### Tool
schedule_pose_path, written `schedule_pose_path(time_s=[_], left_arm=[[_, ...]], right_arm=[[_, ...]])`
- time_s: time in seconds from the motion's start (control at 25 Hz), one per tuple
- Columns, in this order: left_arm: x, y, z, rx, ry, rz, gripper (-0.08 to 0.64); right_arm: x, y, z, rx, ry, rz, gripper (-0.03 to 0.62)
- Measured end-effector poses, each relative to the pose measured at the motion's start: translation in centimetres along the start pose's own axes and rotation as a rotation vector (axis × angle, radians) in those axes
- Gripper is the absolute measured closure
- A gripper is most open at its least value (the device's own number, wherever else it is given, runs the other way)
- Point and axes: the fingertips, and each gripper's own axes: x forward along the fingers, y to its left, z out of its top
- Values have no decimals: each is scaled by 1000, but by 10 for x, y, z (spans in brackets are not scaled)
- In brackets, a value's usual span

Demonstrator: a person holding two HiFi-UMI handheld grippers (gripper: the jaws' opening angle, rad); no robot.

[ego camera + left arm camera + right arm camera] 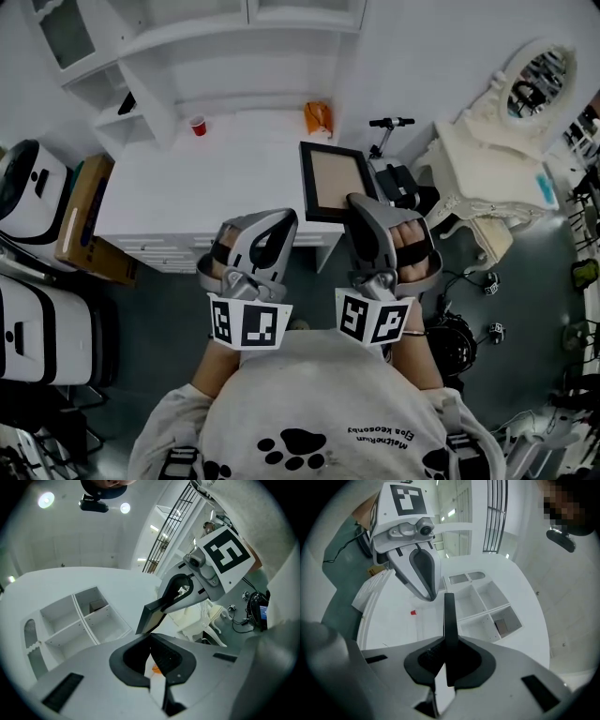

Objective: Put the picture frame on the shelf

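dark-rimmed picture frame (336, 183) with tan panel, centre of frame, lower edge pinched in right gripper (360, 202), left gripper (279, 223) pressed together, empty, just left

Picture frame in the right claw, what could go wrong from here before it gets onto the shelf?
The right claw pinches the picture frame by one thin edge only, so it may pivot or slip. The red cup and orange bag stand on the white table before the shelf; the frame could knock them.
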Motion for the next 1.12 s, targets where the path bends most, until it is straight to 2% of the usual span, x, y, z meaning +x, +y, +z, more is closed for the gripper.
schedule_pose_path(time_s=[0.72, 1.12], left_arm=[[54, 15, -23, -25, 18, 17, 540], [101, 50, -48, -30, 0, 23, 540]], right_arm=[[55, -3, -24, -12, -49, 23, 529], [118, -18, -37, -28, -48, -8, 529]])
